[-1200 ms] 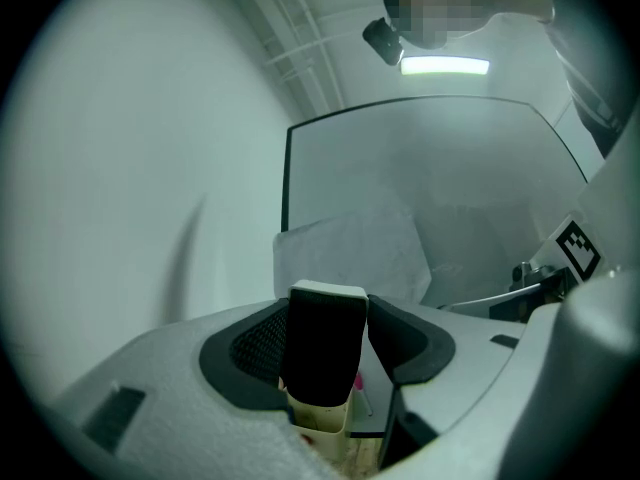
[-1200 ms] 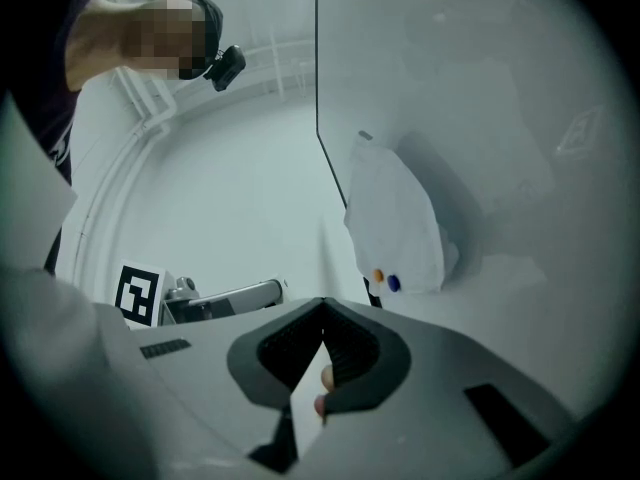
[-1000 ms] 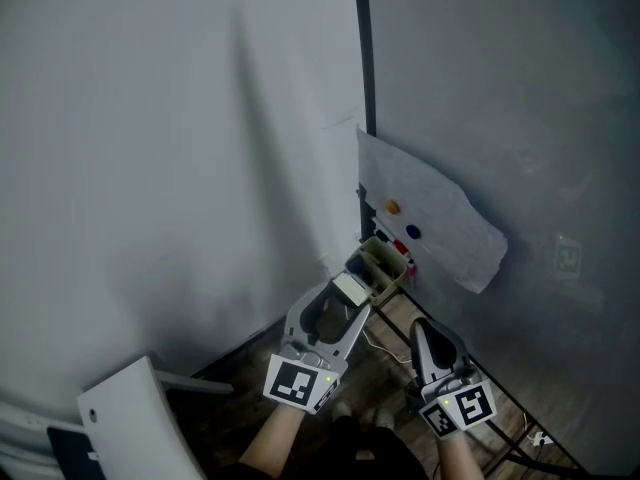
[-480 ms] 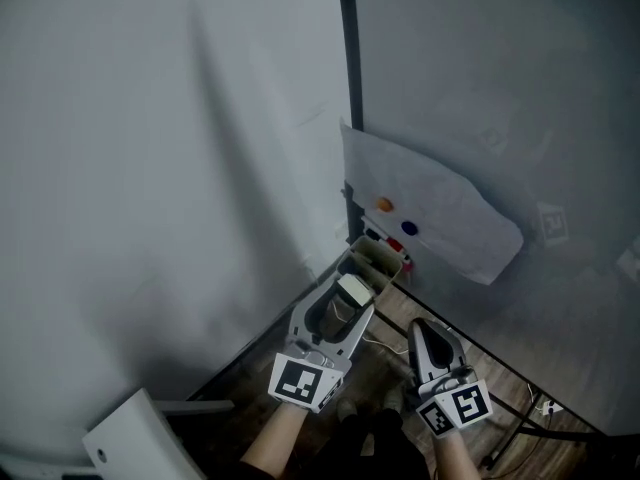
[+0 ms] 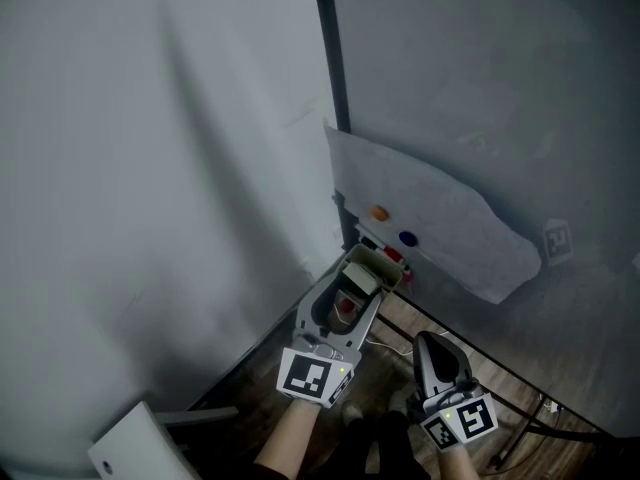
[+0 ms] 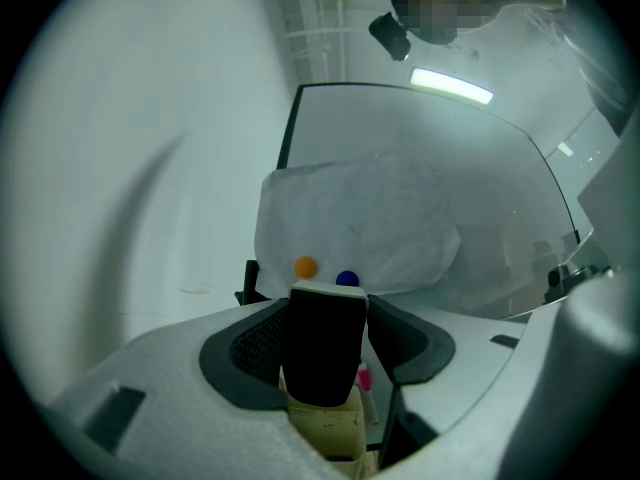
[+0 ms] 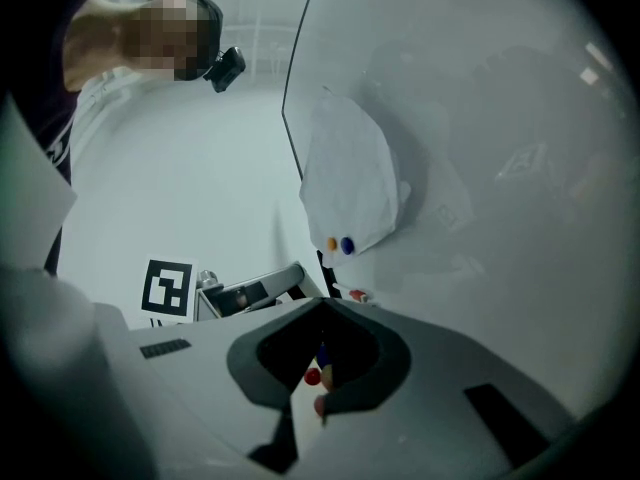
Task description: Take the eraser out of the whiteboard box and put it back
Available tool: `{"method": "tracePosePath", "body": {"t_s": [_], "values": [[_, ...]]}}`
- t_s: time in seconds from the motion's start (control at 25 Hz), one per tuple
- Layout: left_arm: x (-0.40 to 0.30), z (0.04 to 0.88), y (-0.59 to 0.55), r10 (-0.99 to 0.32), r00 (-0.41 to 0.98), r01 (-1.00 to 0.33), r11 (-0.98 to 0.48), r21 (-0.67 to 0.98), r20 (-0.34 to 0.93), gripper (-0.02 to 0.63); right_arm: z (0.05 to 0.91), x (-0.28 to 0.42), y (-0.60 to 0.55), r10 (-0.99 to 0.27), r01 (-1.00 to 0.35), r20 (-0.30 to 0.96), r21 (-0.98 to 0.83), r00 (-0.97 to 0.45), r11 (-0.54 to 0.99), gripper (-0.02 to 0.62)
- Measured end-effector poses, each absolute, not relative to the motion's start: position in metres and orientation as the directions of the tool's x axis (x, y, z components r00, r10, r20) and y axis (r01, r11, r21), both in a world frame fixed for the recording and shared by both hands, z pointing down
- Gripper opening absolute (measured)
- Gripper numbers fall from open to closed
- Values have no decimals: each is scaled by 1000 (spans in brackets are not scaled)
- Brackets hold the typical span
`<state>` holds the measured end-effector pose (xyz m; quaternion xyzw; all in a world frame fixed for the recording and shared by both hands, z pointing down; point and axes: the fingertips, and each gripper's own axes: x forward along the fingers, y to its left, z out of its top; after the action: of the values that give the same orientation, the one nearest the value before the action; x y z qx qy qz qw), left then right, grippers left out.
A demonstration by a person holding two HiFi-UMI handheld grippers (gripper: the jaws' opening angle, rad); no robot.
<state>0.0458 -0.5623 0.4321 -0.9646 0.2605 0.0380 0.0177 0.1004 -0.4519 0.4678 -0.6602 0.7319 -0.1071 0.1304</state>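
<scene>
The eraser (image 6: 322,340) was pinched between the jaws of the left gripper (image 5: 350,294). It stood upright in the left gripper view, long axis running top to bottom, with a dark face toward the camera and a pale top edge. Directly below and just beyond it sat the whiteboard box (image 6: 326,430), a beige open tray, so the eraser looked nearly lined up over the opening. Whether it touched the box rim could not be told.

The left gripper was plainly the nearer one. The right gripper (image 5: 428,340) hung further back, apart from the box (image 5: 380,264), its jaws pressed together with nothing between them.

The head view showed what the gripper views did not: the box fixed at the lower corner of the whiteboard (image 5: 500,88), under a sheet of paper (image 5: 440,218) pinned by an orange magnet (image 5: 379,212) and a blue magnet (image 5: 407,238). Only the left gripper view showed a pink marker (image 6: 363,379) standing in the box beside the eraser.
</scene>
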Motion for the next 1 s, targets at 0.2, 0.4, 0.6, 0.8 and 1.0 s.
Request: {"method": "tracePosePath", "body": {"t_s": [0.2,0.4,0.6,0.8,1.0], "values": [[61,448,-576,-490,869,-492,-871,-4,-64,236,484,103,-457,-995,-932,-39,-346,-95,103,2],[66,454,-582,-483,874,-484,-875,-5,-50,236,492,105,-457,-996,-927,-27,-363,-90,93,2],[77,464,-586,-475,880,-475,-880,5,-16,237,493,109,-454,-997,-927,-21,-365,-80,82,3],[89,480,-588,-465,885,-465,-885,3,22,238,498,117,-449,-998,-930,-9,-363,-62,61,3],[93,491,-590,-461,887,-462,-886,30,39,239,503,125,-445,-999,-930,-2,-365,-40,38,3]]}}
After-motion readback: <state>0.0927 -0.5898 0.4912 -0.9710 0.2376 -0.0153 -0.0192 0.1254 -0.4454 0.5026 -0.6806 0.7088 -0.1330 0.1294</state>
